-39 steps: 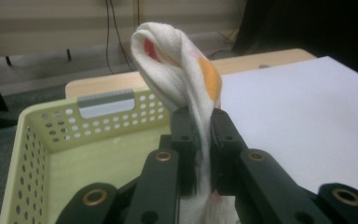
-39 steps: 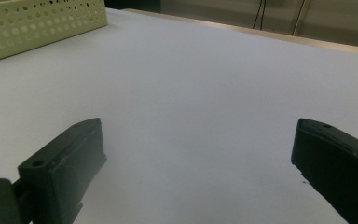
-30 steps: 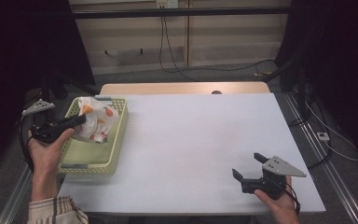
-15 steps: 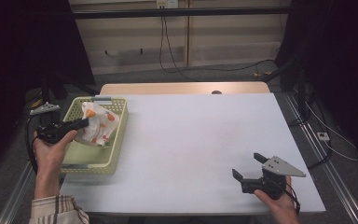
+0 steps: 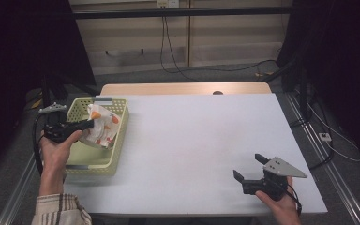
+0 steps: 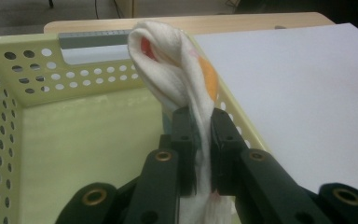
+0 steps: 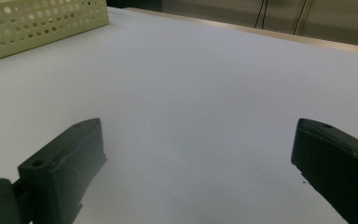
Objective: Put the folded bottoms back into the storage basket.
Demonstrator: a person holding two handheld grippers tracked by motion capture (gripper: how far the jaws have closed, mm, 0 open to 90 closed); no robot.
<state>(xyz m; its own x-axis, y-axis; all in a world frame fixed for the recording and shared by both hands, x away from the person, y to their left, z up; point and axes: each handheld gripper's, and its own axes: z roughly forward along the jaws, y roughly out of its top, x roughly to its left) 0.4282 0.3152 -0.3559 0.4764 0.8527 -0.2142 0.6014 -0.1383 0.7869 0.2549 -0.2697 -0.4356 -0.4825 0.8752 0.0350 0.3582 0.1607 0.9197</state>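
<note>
A white cloth with orange and red patches [image 5: 101, 126] [image 6: 177, 79] hangs in the pale yellow perforated basket [image 5: 114, 154] [image 6: 28, 84] at the table's left. My left gripper [image 5: 90, 123] [image 6: 201, 126] is shut on it; both black jaws pinch the fabric, which folds over above them, against the basket's right wall. My right gripper [image 5: 248, 168] [image 7: 196, 154] rests low over the white table [image 5: 192, 140] near the front right corner. Its jaws stand wide apart with only bare table between them.
A grey label strip [image 6: 95, 39] sits on the basket's far rim. A wooden edge [image 5: 183, 89] runs along the table's back. Cables [image 5: 168, 51] hang beyond it on the floor. Metal rails [image 5: 328, 159] flank the table.
My left gripper has carried the cloth down and toward the near side, lower into the basket. The right gripper has stayed put.
</note>
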